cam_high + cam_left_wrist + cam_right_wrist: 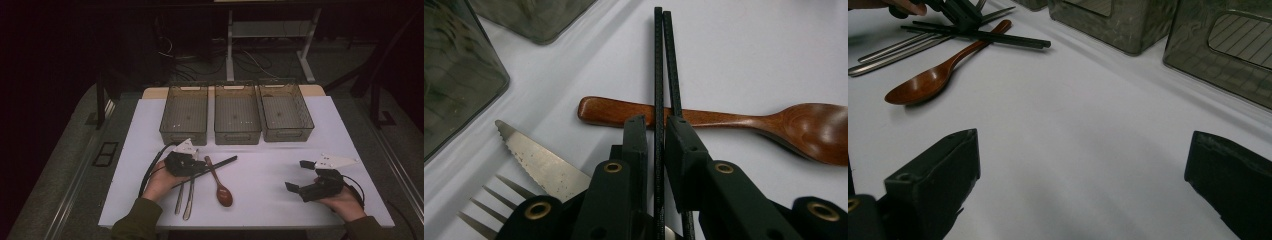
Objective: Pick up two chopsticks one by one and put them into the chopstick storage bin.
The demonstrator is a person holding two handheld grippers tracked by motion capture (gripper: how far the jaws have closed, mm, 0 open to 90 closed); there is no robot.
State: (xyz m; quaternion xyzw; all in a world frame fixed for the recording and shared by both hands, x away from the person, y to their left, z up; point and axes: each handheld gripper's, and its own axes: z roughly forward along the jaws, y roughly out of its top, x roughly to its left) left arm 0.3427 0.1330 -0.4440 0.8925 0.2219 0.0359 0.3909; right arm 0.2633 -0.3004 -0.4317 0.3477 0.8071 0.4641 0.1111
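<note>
A pair of black chopsticks (222, 162) (658, 60) (998, 37) lies slantwise across the handle of a brown wooden spoon (220, 185) (724, 120) (933, 80). My left gripper (199, 165) (656, 125) is shut on one chopstick, which runs up between its jaws; the second chopstick passes by the right jaw. A serrated knife (539, 160) and a fork (489, 205) lie just to the left of it. At the table's right front my right gripper (296, 175) (1083, 175) is open, with nothing but white tabletop between its jaws.
Three translucent grey bins (184, 112) (236, 112) (286, 110) stand in a row at the back of the white table (270, 155). Their walls (1218, 45) rise close to the right gripper's far side. Floor and cables lie beyond.
</note>
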